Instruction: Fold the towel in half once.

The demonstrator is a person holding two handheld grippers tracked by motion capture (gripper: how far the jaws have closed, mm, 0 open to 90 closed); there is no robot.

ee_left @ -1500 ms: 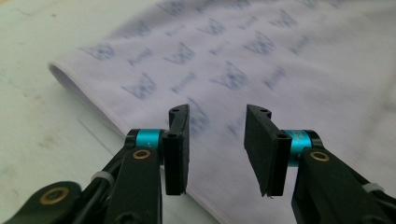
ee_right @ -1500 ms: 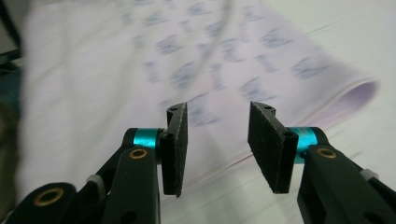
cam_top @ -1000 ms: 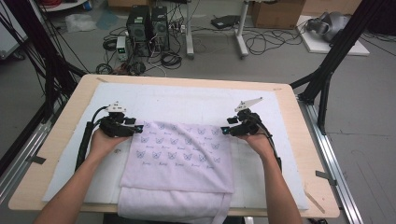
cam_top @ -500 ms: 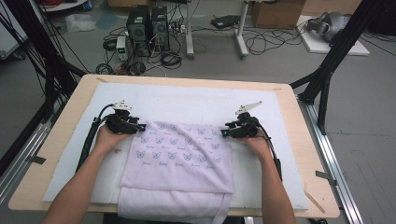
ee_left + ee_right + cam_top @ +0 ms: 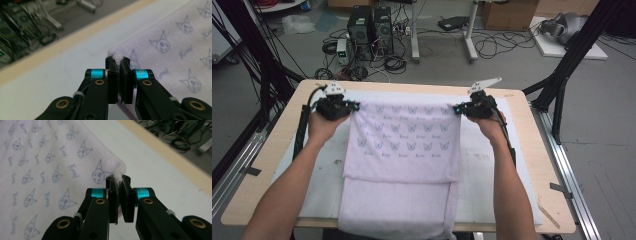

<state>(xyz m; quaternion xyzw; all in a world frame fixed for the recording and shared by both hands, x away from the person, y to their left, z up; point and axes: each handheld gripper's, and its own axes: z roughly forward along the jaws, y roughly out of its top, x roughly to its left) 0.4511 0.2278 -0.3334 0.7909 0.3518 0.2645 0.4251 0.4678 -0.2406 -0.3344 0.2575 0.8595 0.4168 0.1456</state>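
A pale lilac towel (image 5: pixel 404 150) printed with small cat faces lies stretched across the white mat, its near end hanging over the table's front edge. My left gripper (image 5: pixel 354 106) is shut on the towel's far left corner (image 5: pixel 117 58). My right gripper (image 5: pixel 458 109) is shut on the far right corner (image 5: pixel 119 177). Both corners are held just above the mat, with the cloth taut between them. In the left gripper view the towel (image 5: pixel 180 45) spreads off to the right, and in the right gripper view the towel (image 5: pixel 42 165) spreads off to the left.
A white mat (image 5: pixel 497 165) covers the wooden table (image 5: pixel 542 165). Metal rails run along both sides of the table. Beyond the far edge the floor holds computer towers (image 5: pixel 369 25), cables and a desk's legs. A black frame post (image 5: pixel 569 60) stands at the right.
Both grippers have moved away from the person toward the far edge with the towel's corners, pulling the folded top layer open so the towel now lies longer and flatter.
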